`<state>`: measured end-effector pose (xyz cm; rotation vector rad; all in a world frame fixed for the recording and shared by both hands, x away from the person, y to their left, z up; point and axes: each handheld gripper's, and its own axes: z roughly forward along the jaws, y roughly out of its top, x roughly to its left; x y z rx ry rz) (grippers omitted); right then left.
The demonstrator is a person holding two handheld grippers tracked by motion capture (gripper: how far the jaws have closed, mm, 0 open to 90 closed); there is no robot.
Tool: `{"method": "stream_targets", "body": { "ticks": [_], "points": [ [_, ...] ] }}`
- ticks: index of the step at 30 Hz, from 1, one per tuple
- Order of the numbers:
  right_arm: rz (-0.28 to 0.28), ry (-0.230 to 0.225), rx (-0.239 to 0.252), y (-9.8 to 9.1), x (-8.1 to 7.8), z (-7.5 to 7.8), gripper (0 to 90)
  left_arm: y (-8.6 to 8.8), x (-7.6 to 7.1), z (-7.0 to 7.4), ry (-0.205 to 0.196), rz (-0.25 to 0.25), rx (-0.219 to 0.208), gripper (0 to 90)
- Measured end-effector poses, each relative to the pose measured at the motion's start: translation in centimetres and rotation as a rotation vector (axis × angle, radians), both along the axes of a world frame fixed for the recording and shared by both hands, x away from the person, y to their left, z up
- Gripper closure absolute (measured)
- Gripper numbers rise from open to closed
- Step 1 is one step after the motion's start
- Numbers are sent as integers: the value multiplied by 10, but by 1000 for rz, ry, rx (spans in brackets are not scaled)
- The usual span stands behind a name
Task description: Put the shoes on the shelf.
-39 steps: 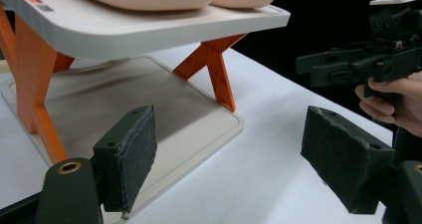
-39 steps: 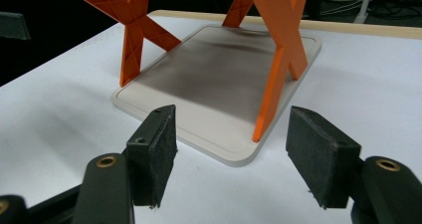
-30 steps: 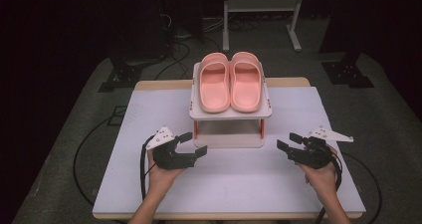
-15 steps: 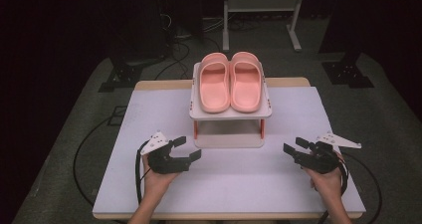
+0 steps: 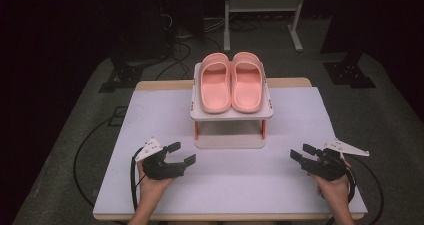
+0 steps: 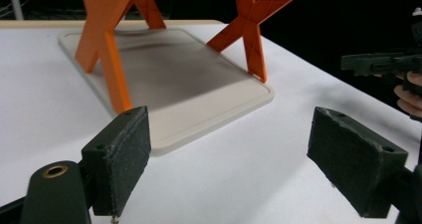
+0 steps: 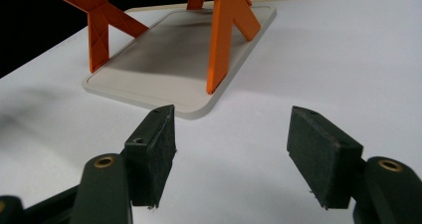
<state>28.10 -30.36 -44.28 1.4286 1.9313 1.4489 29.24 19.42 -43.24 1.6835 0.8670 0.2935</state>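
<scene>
A: Start at the claws. How do they stand?

B: The left gripper [image 5: 177, 153] is held low over the white table [image 5: 150, 110], jaws spread wide with nothing between them. The left gripper view shows bare tabletop in the gap between its pads [image 6: 122, 159]. The right gripper [image 5: 301, 152] is the same: jaws wide apart, nothing held, only white surface between the pads [image 7: 154, 149] in the right gripper view.

A: And what is nearest to them?

B: The small two-level rack [image 5: 231, 112], standing mid-table between the two grippers and farther from the person. Its pale base plate [image 6: 199, 84] lies flat on the table, with orange X-shaped legs [image 7: 224, 30] rising from it. Each gripper is near the base plate but apart from it.

A: The slippers?

B: A pair of pink slippers [image 5: 232, 80] sits side by side on the rack's top shelf, toes pointing away from the person. Neither gripper touches them.

A: Anything else?

B: In the left gripper view the right gripper shows at the right edge, with fingers of the hand holding it. Black cables trail from both grippers.
</scene>
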Motion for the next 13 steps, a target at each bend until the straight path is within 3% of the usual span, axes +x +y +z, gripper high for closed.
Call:
{"method": "stream_targets", "body": {
  "ticks": [8, 13],
  "points": [
    [12, 10, -19, 1, -10, -11, 333, 13, -6, -7, 9, 38, -8, 159],
    [17, 9, -12, -2, -17, -20, 326, 15, -5, -17, 41, 43, -24, 159]
  ]
}}
